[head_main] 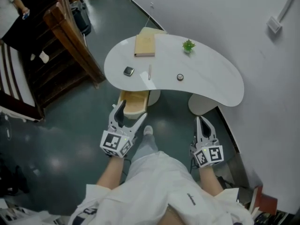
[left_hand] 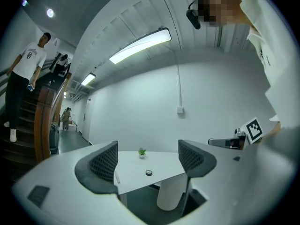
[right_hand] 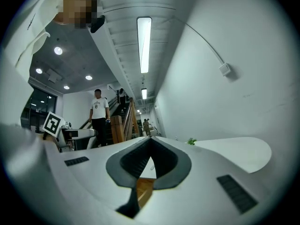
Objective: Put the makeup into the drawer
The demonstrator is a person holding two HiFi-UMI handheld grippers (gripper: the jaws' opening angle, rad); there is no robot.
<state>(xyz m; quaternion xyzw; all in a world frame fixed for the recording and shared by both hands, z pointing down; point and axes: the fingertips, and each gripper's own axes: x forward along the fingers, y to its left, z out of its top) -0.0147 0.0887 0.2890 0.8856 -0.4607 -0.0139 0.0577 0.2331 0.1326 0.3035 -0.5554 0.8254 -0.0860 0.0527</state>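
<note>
Hovering just short of the desk [head_main: 220, 78], both claws are pointing at its near edge. The left claw [head_main: 131, 112] is hanging wide open, jaws spread and gripping nothing. In the left gripper view, the gap between the jaws is framing the desk top, with a small round pot [left_hand: 148, 173] lying there. The right claw [head_main: 200, 121] is sitting closed, jaw tips meeting with nothing pinched between them.

The makeup is all resting on the desk, well apart from both claws. A dark compact [head_main: 129, 71] is lying toward the desk's left end. A slim stick [head_main: 149, 72] is lying just to its right, not touching it. The round pot is sitting farther right, near the desk's middle.

Under the desk's near left edge, a wooden drawer [head_main: 133, 102] is standing pulled out, and the left claw is hanging right in front of it. In the right gripper view, a sliver of that wood is peeking through below the closed jaws.

At the desk's far edge, a tan book-like slab [head_main: 145, 45] is lying flat, and a little green plant [head_main: 188, 45] is standing upright to its right. Left of the desk, a wooden staircase [head_main: 61, 55] is rising, with a person [left_hand: 26, 74] standing on it.
</note>
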